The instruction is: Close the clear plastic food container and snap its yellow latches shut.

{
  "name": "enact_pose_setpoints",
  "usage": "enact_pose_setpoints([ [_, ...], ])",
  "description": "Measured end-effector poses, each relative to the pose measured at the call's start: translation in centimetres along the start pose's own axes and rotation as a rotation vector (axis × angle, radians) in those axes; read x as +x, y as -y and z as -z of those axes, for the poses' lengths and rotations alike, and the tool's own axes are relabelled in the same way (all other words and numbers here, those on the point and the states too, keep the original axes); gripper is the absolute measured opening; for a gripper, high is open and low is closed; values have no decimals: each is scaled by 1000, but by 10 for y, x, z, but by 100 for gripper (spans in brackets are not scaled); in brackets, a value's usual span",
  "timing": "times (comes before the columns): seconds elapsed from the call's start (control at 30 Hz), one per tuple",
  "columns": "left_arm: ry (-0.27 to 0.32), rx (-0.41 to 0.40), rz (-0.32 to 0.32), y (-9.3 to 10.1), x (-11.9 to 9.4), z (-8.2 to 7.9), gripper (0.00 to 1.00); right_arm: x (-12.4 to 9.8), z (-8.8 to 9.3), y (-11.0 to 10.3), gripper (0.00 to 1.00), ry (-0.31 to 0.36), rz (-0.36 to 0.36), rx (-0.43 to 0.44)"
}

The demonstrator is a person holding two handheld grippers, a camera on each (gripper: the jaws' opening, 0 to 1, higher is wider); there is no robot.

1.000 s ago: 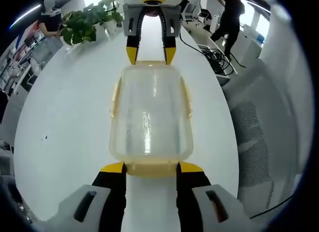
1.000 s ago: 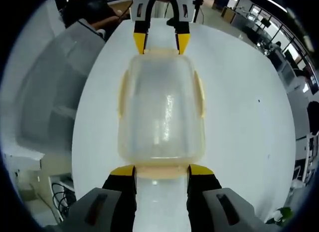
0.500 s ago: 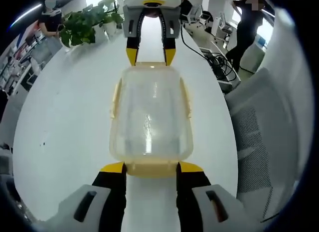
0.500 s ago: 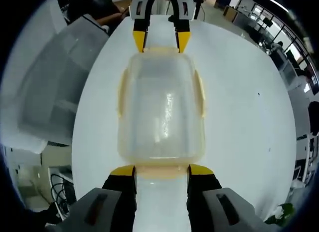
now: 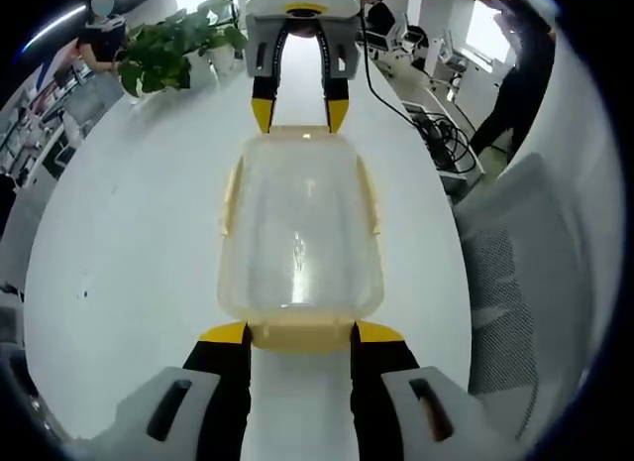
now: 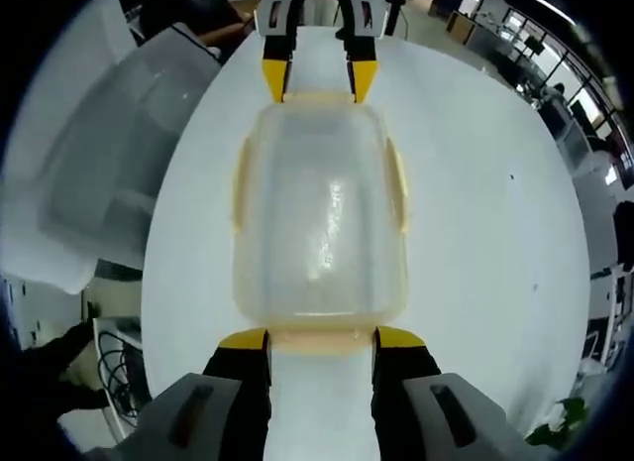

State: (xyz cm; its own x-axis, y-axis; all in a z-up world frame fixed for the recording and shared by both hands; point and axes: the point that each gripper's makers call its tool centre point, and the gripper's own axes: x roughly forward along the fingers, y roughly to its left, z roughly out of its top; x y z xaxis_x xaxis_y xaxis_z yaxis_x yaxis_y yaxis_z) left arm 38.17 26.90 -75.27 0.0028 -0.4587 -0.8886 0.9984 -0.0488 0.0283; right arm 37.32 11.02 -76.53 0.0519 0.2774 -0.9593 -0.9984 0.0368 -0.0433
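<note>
Both claws spread apart, the left claw (image 5: 300, 332) and right claw (image 6: 322, 339) bracket the lidded container (image 5: 300, 228) endwise; squeeze each end latch (image 5: 301, 334) squarely inward together.

A white table (image 5: 129, 233) carried a clear plastic food container (image 5: 299, 228) with its lid on and yellow latches along its sides, standing directly on the bare white surface near the middle. Potted green plants (image 5: 168, 50) stood at the table's far edge, in the left gripper view
</note>
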Motion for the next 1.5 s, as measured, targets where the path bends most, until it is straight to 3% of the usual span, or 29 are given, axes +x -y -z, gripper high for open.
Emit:
enact_pose_setpoints([
  [0.83,-16,-1,25,-2,23,2,38,14,13,-2,38,3,-32,23],
  [1.5,2,15,34,-5,25,5,39,15,12,0,39,6,-30,37],
])
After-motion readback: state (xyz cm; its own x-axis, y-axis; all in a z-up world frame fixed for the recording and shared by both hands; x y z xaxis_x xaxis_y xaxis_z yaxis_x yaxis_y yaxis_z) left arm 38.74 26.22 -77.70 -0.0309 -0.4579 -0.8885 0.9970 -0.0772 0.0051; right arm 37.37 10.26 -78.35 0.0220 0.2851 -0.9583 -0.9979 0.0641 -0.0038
